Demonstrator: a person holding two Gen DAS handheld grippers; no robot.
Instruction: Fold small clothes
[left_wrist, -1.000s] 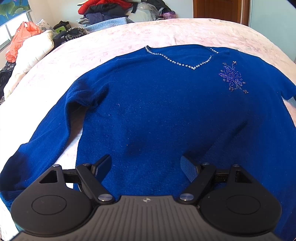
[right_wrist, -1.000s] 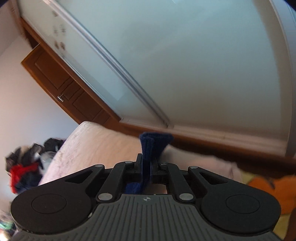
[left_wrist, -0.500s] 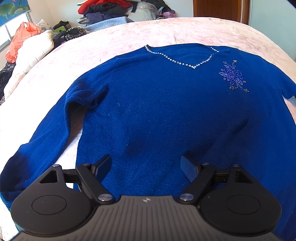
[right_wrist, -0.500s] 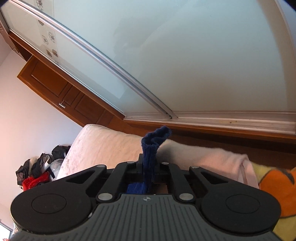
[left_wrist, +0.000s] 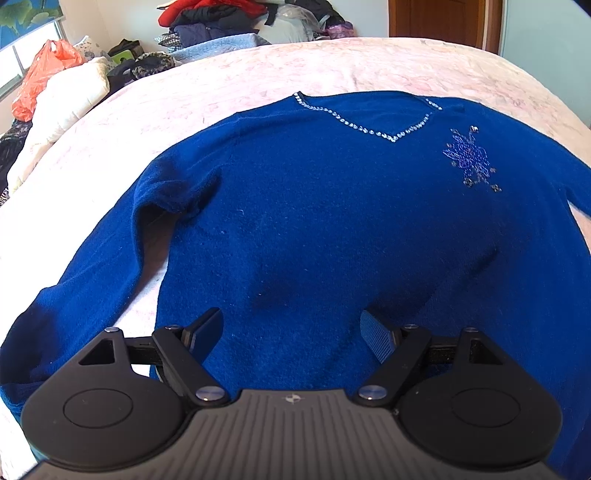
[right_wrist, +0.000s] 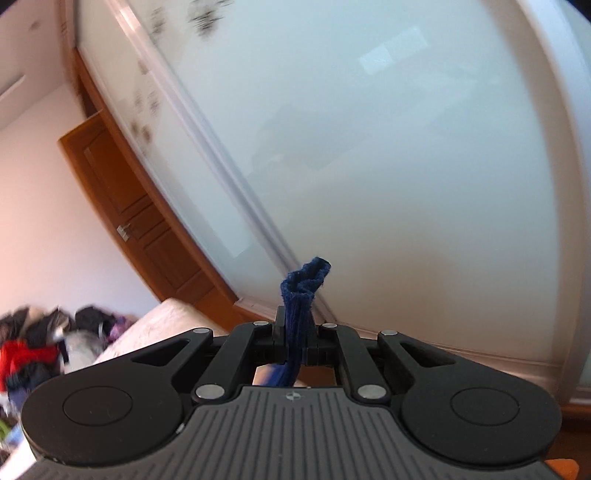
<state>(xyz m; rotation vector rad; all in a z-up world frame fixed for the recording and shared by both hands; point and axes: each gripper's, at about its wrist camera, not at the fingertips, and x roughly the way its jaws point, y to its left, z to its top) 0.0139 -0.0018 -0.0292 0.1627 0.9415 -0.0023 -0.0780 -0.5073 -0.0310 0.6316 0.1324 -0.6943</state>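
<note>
A royal-blue sweater with a beaded V-neck and a sequin flower lies front-up on the pink bedspread in the left wrist view. Its left sleeve runs down towards the near left corner. My left gripper hovers open over the sweater's lower hem, with nothing between its fingers. In the right wrist view my right gripper is shut on a bunched blue sleeve cuff, which sticks up past the fingertips. That gripper is lifted and tilted, facing the frosted wardrobe doors.
Heaps of clothes lie beyond the bed's far edge, with an orange bag and white bedding at the left. A wooden door and sliding frosted doors stand to the right of the bed.
My right gripper has risen and rolled with the blue cuff in it, so more wardrobe and less bed shows. The left gripper and the sweater body have not moved.
</note>
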